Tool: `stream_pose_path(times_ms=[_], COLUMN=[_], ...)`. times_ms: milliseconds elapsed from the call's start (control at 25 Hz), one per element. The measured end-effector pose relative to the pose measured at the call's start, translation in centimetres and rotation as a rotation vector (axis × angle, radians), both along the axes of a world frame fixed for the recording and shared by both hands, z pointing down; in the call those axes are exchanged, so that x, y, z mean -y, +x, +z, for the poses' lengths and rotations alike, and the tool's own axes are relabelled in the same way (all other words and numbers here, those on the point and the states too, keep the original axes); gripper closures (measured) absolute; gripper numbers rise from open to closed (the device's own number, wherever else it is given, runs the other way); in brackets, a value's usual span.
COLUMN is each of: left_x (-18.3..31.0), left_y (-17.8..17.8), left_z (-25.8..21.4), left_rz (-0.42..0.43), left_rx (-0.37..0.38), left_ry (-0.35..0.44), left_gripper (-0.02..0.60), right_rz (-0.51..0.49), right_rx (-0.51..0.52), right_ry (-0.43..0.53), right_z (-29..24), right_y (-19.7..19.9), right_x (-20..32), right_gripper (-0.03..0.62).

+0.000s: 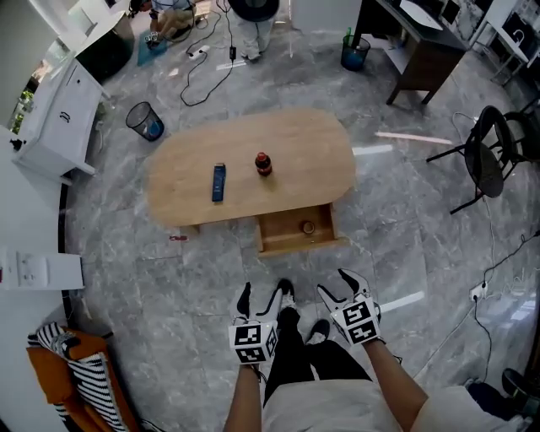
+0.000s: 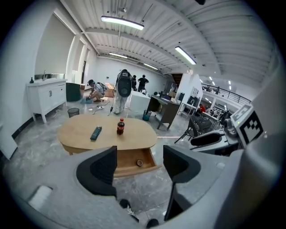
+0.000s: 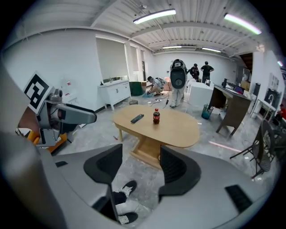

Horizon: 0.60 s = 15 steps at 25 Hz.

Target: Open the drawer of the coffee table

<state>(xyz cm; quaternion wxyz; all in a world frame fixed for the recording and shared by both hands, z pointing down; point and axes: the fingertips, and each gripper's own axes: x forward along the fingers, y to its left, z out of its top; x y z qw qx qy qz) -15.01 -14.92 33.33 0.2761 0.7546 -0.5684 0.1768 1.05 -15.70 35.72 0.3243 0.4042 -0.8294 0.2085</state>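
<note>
The oval wooden coffee table (image 1: pixel 295 139) stands in the middle of the floor. Its drawer (image 1: pixel 287 236) is pulled out toward me, with a small round object (image 1: pixel 308 227) lying inside. On the tabletop are a cola bottle (image 1: pixel 264 164) and a dark remote (image 1: pixel 218 182). My left gripper (image 1: pixel 265 295) and right gripper (image 1: pixel 337 285) are held side by side above my shoes, well back from the drawer, both open and empty. The left gripper view shows the open drawer (image 2: pixel 129 163) between the jaws of that gripper (image 2: pixel 139 167). The right gripper view has the table (image 3: pixel 178 129) beyond its gripper (image 3: pixel 140 167).
A mesh waste bin (image 1: pixel 145 121) and a white cabinet (image 1: pixel 55 118) stand left of the table. A black chair (image 1: pixel 489 156) is at the right, a dark desk (image 1: pixel 422 51) and blue bin (image 1: pixel 355 52) behind. Cables lie on the floor; a person (image 1: pixel 251 21) stands beyond.
</note>
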Motion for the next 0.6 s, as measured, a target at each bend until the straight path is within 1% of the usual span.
stream_pose_path(times_ms=[120,280,360,480,520,600], left_x=[-1.3,-3.0,-4.2,-6.2,-6.9,-8.2], left_y=[0.9,1.3,1.7,2.0,2.2,3.0], left_z=[-2.7,-5.8,-6.7,-7.2,-7.1,-7.1], left_rz=[-0.007,-0.042,-0.041,-0.014,-0.008,-0.003], left_rx=[-0.011,-0.026,0.007,0.127,0.147,0.138], left_ry=[0.005,0.022,0.028,0.028,0.025,0.019], left_gripper=[0.250,0.250,0.250,0.250,0.250,0.250], right_rz=[0.057,0.136,0.158,0.188,0.199,0.217], right_rx=[0.013,0.064,0.082,0.113,0.119,0.120], right_ry=[0.003,0.031,0.050,0.078,0.085,0.094], right_z=[-2.4,-5.4,-6.7,-8.4,-8.8,-9.1], right_y=[1.2,2.5,3.2,4.1,4.5,5.7], right_x=[-0.9,-1.8,-2.4,-3.7,-4.2,-5.4], right_gripper=[0.321,0.321,0.321,0.322,0.324,0.326])
